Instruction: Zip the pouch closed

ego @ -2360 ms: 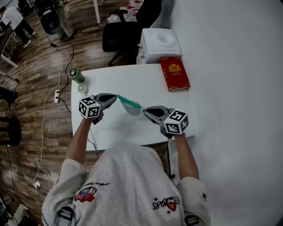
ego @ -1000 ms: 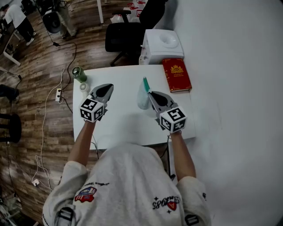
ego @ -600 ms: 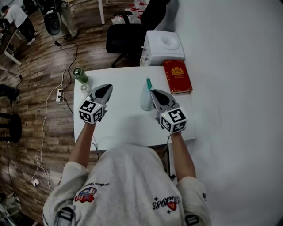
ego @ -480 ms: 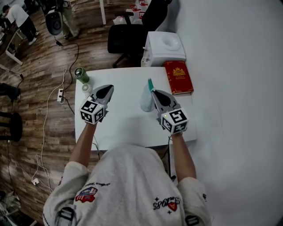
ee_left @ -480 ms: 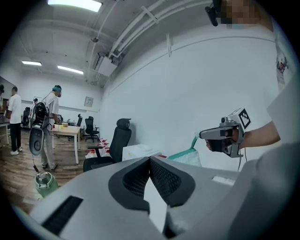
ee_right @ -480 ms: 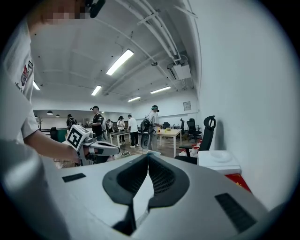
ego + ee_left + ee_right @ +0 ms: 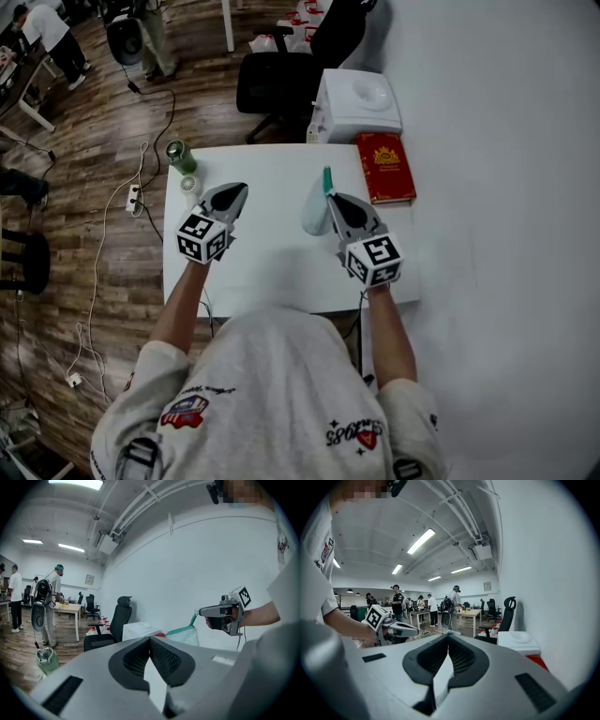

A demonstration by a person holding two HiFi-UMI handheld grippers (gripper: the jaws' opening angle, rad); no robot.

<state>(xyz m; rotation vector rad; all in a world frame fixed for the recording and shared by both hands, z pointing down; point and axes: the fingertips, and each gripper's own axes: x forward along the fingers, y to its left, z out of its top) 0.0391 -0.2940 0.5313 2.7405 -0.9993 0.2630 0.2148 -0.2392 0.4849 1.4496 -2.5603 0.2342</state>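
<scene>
Worktop point(image 7: 267, 267) lying open toward 6 o'clock edge, right tongs point(image 7: 329, 194) pinching pouch point(image 7: 313, 212) near 1 o'clock book point(image 7: 384, 167), left tongs point(image 7: 240, 188) closed, empty.

White table point(image 7: 267, 272), red book point(image 7: 384, 167) at its 2 o'clock, green bottle point(image 7: 178, 157) at 10 o'clock, white box point(image 7: 357, 104) beyond at 1 o'clock, black office chair point(image 7: 281, 80) at 12 o'clock

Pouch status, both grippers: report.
Left gripper shut, empty. Right gripper shut on translucent white pouch with teal zip, hanging over white table. Zip state unclear. Red book, green bottle well clear.
</scene>
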